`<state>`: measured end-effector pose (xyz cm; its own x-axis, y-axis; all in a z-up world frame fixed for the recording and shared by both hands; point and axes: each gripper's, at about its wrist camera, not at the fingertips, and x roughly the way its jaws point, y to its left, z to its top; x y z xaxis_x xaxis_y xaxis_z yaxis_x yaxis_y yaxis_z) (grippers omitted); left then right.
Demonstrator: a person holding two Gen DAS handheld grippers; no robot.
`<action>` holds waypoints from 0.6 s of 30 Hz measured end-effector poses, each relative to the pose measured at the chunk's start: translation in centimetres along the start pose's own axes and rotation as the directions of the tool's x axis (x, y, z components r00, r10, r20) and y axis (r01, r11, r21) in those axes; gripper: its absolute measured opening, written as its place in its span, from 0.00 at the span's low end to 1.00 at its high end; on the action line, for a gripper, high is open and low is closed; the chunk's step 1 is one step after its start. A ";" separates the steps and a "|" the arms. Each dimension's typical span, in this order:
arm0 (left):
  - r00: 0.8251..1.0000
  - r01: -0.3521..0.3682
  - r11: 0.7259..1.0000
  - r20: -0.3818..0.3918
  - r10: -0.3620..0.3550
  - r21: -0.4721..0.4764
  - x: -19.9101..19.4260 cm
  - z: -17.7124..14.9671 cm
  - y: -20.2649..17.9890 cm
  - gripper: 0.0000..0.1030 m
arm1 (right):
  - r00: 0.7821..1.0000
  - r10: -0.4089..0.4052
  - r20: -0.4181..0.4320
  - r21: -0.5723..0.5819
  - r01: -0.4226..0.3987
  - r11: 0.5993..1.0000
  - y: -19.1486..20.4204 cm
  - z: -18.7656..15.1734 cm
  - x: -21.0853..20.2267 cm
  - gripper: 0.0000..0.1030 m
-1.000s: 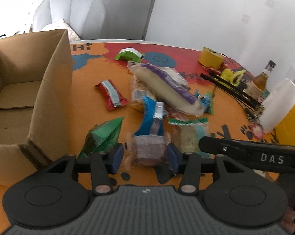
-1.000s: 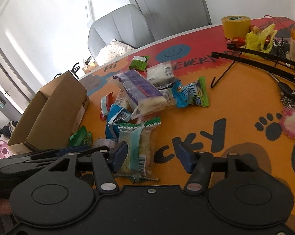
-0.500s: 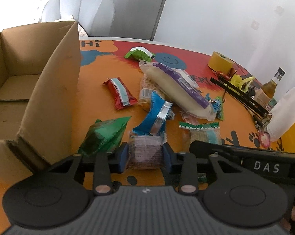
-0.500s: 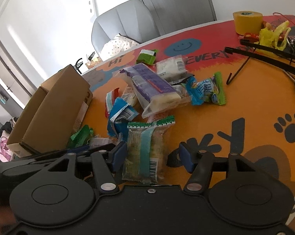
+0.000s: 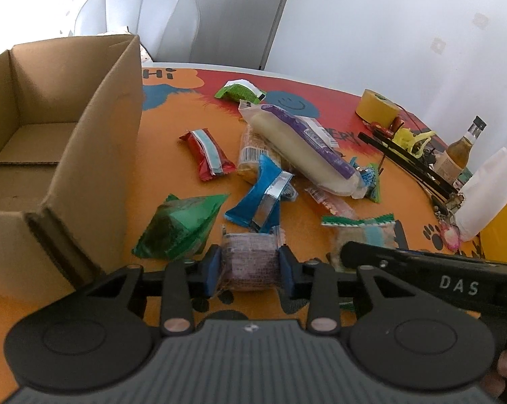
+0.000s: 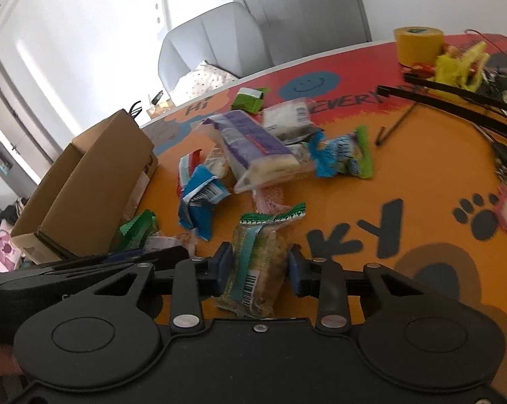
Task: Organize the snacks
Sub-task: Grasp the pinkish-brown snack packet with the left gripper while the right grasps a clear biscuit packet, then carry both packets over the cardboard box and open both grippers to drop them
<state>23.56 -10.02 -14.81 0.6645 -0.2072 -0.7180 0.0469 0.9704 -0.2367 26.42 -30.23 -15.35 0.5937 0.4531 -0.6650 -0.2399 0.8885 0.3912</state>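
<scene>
Loose snacks lie on the orange tablecloth [image 5: 159, 168]. My left gripper [image 5: 248, 266] is shut on a small clear-wrapped brownish cake [image 5: 250, 257], its blue pads pressing both sides. Just left of it lies a green triangular packet [image 5: 182, 225], and a blue packet [image 5: 260, 202] lies behind. My right gripper [image 6: 259, 267] has its jaws closing on a green-edged cracker packet [image 6: 260, 252], pads against both sides. That packet [image 5: 364, 232] also shows in the left wrist view. An open cardboard box [image 5: 95, 155] stands at the left, seen too as the box [image 6: 95, 185].
A red packet [image 5: 208, 155], a long purple-and-white bread pack [image 5: 304, 144] and a green packet [image 5: 240, 91] lie further back. A yellow tape roll [image 5: 378, 107], black rods [image 5: 408, 158], a bottle [image 5: 459, 151] and a white container [image 5: 489, 188] crowd the right. A grey chair [image 5: 142, 17] stands behind.
The left jaws closed from wide apart onto the small cake. The right gripper slid over the cracker packet, then its jaws closed in on the packet's sides.
</scene>
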 end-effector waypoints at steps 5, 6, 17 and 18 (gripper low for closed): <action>1.000 0.009 1.000 0.005 -0.009 0.009 -0.6 0.0 -0.2 0.34 | 0.999 0.003 0.033 0.008 -0.004 1.000 0.1 0.2 -1.1 0.20; 1.000 0.011 1.000 0.012 -0.012 0.010 -0.9 0.1 -0.3 0.34 | 0.999 0.005 0.038 0.002 -0.006 1.000 0.3 0.2 -1.3 0.20; 0.996 0.007 1.000 0.085 -0.009 0.023 -3.8 0.7 -0.9 0.34 | 0.995 0.035 0.094 -0.020 -0.034 0.999 1.4 0.6 -3.0 0.16; 0.996 0.007 1.000 0.092 -0.010 0.025 -4.1 0.8 -1.0 0.34 | 0.994 0.036 0.100 -0.024 -0.034 0.999 1.6 0.7 -3.2 0.16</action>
<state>21.43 -10.03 -11.13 0.7297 -0.2044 -0.6525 0.0702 0.9716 -0.2258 24.67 -30.27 -12.16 0.6583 0.4753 -0.5837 -0.2783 0.8742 0.3980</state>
